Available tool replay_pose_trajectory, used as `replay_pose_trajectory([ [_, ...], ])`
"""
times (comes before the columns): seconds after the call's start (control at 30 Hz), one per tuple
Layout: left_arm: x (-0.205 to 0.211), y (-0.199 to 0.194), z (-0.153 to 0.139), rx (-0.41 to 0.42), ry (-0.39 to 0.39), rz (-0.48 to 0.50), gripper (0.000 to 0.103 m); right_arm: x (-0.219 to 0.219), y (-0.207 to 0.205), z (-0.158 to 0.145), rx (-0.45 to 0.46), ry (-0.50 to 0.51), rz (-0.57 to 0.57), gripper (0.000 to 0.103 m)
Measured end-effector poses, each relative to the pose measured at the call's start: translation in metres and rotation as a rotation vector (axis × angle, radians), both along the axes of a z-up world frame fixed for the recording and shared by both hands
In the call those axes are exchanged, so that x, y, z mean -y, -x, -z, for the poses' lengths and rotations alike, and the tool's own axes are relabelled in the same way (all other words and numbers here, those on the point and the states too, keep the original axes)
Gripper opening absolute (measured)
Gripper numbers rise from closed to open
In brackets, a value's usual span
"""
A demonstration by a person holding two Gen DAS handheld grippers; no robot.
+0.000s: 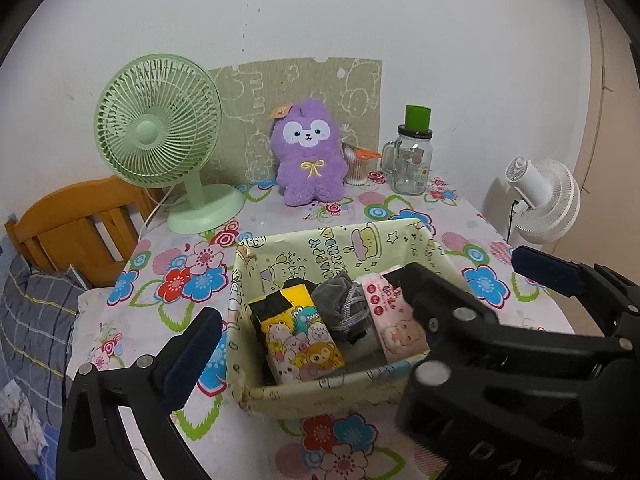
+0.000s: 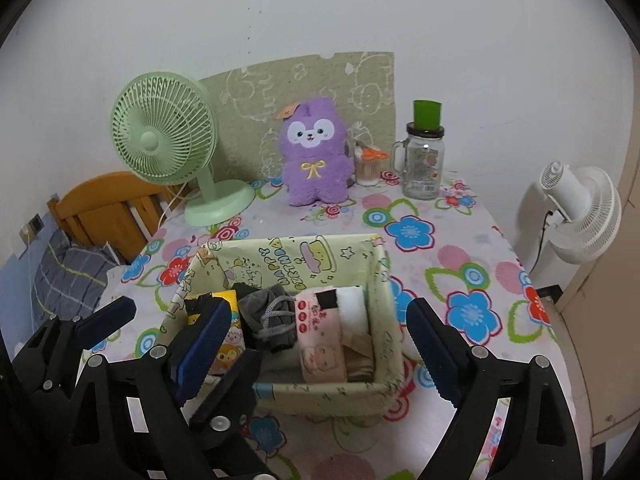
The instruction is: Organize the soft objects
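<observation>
Right wrist view: the right gripper (image 2: pixel 320 348) has its jaws wide apart with nothing pressed between them, straddling the paper-lined box (image 2: pixel 372 390) that sits near the table's (image 2: pixel 500 240) front edge. The left gripper (image 1: pixel 360 292) is equally spread and empty. Inside the box lie a yellow cartoon pack (image 1: pixel 298 332), a grey sock bundle (image 1: pixel 346 308) and a pink tissue pack (image 1: pixel 394 316). The purple plush (image 2: pixel 314 152) stands outside, at the back edge. Reaching for it risks snagging the flimsy box wall, or knocking the glass jar (image 2: pixel 422 164) close beside it.
</observation>
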State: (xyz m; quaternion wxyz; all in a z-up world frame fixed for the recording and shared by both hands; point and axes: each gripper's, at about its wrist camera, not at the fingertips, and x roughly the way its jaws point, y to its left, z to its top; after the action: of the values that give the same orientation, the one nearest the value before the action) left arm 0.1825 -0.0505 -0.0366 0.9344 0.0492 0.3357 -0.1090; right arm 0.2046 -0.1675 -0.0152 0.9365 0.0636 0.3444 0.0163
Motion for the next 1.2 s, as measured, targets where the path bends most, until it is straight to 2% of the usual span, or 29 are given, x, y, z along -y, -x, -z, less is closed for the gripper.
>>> replay_pose_trajectory([
  [0.67, -0.007, 0.074, -0.026, 0.073, 0.014, -0.009, 0.103, 0.034, 0.095, -0.036, 0.128, 0.026, 0.071, 0.094],
  [1.2, -0.032, 0.138, -0.053, 0.185, 0.051, -0.065, 0.103, 0.043, 0.164, -0.063, 0.231, 0.059, 0.111, 0.097],
])
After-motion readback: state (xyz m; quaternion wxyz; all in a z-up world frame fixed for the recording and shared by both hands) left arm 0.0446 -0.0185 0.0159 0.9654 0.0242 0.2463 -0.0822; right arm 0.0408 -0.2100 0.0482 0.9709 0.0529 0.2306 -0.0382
